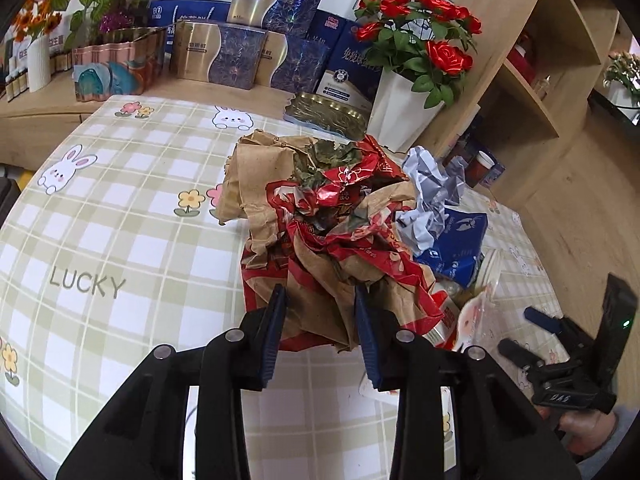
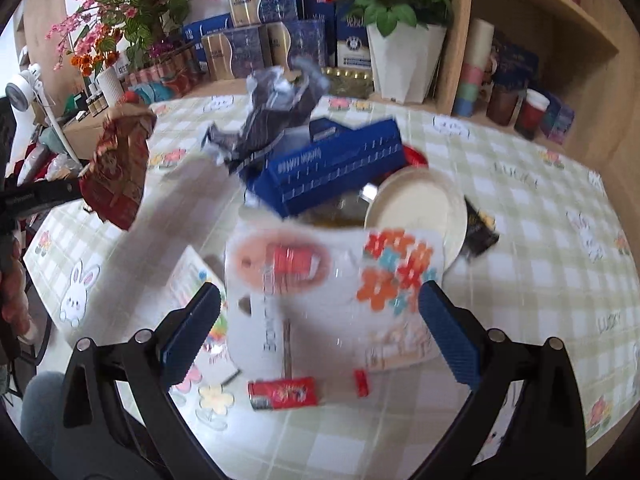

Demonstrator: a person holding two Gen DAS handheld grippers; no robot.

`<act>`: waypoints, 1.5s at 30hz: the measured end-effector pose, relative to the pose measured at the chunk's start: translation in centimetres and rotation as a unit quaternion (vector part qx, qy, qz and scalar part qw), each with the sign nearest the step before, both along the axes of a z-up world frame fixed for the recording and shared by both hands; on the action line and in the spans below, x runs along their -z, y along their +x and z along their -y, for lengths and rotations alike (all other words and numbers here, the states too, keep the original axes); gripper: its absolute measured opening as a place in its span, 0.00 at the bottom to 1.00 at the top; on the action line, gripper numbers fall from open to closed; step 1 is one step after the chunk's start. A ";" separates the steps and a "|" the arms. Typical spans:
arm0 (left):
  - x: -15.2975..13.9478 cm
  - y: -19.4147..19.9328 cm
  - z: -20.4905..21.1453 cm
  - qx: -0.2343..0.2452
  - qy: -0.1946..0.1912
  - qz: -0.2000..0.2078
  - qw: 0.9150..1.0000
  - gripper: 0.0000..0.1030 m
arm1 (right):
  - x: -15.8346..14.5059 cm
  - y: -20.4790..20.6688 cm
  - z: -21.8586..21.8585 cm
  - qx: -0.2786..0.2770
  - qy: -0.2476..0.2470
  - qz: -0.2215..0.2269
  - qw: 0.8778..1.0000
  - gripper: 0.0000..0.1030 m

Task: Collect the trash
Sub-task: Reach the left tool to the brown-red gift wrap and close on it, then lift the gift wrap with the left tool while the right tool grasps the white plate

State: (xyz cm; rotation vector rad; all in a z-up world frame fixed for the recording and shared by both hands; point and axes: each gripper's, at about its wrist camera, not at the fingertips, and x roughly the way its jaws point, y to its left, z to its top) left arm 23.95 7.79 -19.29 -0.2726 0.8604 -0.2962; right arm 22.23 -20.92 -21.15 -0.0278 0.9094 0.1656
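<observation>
My left gripper (image 1: 320, 312) is shut on a crumpled brown and red paper bag (image 1: 320, 216) and holds it above the table; the bag also shows in the right wrist view (image 2: 116, 172) at the left. My right gripper (image 2: 320, 316) is open, its pads on either side of a white flowered plastic bag (image 2: 332, 280) without touching it; it also shows in the left wrist view (image 1: 532, 332). Behind lie a blue carton (image 2: 332, 172), crumpled grey-white paper (image 2: 276, 112), a white lid (image 2: 416, 208), a black wrapper (image 2: 480, 228) and a small red packet (image 2: 284, 394).
The checked bunny tablecloth (image 1: 120, 220) covers the table. Gift boxes (image 1: 224, 52), a white pot of red roses (image 1: 408, 76) and pink flowers (image 2: 120, 8) stand along the far edge. A wooden shelf (image 2: 520, 60) with cups is at the right.
</observation>
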 end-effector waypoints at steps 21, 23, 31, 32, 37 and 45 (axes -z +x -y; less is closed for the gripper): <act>0.7 -2.0 0.9 0.004 -0.009 0.001 1.000 0.33 | 0.3 4.5 7.7 0.060 0.065 0.018 0.996 0.95; 0.6 -1.9 0.7 0.001 -0.010 0.002 1.000 0.33 | 0.9 5.9 8.1 0.060 0.080 0.012 0.995 0.95; 0.5 -1.8 0.8 0.001 -0.007 0.006 1.000 0.33 | 2.8 8.8 8.7 0.057 0.124 -0.014 0.991 0.95; 0.4 -1.8 0.9 0.003 -0.006 0.006 1.000 0.33 | 2.9 9.1 8.7 0.055 0.133 -0.018 0.989 0.95; 0.3 -1.8 1.0 0.002 -0.007 0.007 1.000 0.33 | 3.3 9.6 8.8 0.058 0.150 -0.028 0.987 0.92; -0.4 -2.4 1.5 0.010 -0.004 0.012 1.000 0.33 | 1.5 9.1 9.7 0.072 0.149 0.007 0.986 0.86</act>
